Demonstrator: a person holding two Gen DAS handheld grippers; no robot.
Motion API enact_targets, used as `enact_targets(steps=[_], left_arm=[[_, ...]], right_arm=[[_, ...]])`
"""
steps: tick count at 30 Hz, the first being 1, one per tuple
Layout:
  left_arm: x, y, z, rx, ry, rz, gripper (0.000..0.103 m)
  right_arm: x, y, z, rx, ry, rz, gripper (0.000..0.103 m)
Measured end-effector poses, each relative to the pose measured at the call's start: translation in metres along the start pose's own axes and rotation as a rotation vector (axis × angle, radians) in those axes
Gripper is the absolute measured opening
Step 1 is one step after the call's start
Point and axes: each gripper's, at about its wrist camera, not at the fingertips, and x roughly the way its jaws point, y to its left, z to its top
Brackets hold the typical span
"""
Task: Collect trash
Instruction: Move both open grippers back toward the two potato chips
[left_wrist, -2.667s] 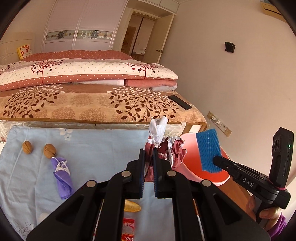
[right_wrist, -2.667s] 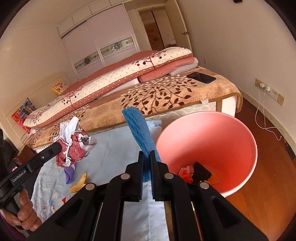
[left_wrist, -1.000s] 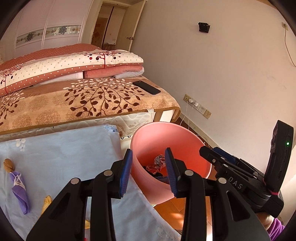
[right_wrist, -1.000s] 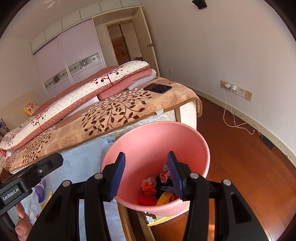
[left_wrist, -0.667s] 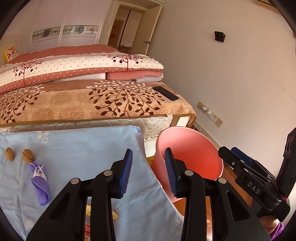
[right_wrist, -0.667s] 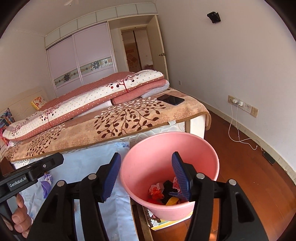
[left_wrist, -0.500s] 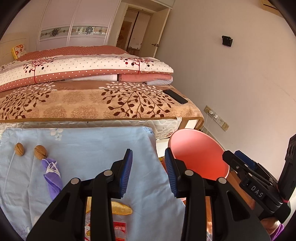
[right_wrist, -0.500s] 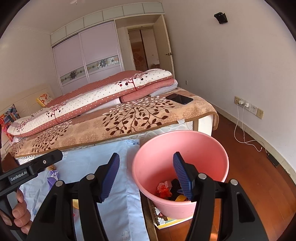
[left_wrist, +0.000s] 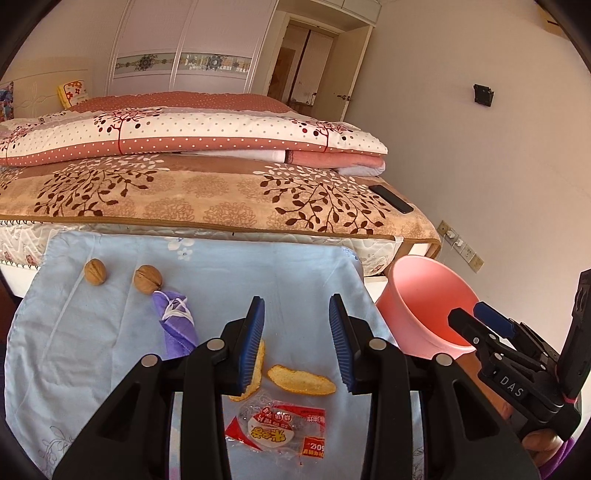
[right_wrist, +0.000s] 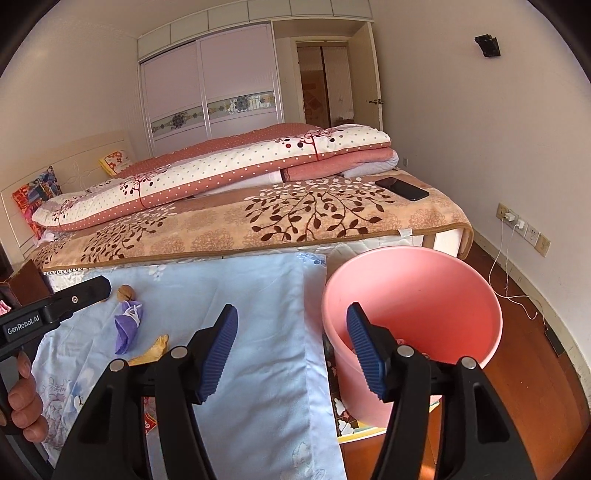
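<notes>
Left wrist view: left gripper (left_wrist: 295, 338) is spread with nothing between the pads, hovering over the light blue cloth (left_wrist: 236, 273) covering the counter. Trash not yet collected on the cloth: two orange peel pieces (left_wrist: 301, 379) just under the gripper, a clear snack wrapper (left_wrist: 277, 430) nearer the camera, a crumpled purple mask (left_wrist: 175, 325) and two walnuts (left_wrist: 147, 279) further left. Right gripper (right_wrist: 291, 349) is also spread and empty, its jaws having just been opening, sitting over the near rim of the pink bin (right_wrist: 417, 310). The bin stands on the floor just off the cloth's right edge; its bottom is mostly hidden, so its contents can't be told. Judged partway done, with several pieces left. Cloth is open and flat around the peels, so there's easy access from above; the bed (left_wrist: 221, 199) borders the far edge.
</notes>
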Motion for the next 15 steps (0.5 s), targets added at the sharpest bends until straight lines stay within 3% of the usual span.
enact_targets(steps=[15], left_arm=[[-0.02, 0.06, -0.026, -0.076, 0.034, 0.125, 0.037]], right_arm=[[0.014, 0.042, -0.022, -0.058, 0.099, 0.147, 0.061]])
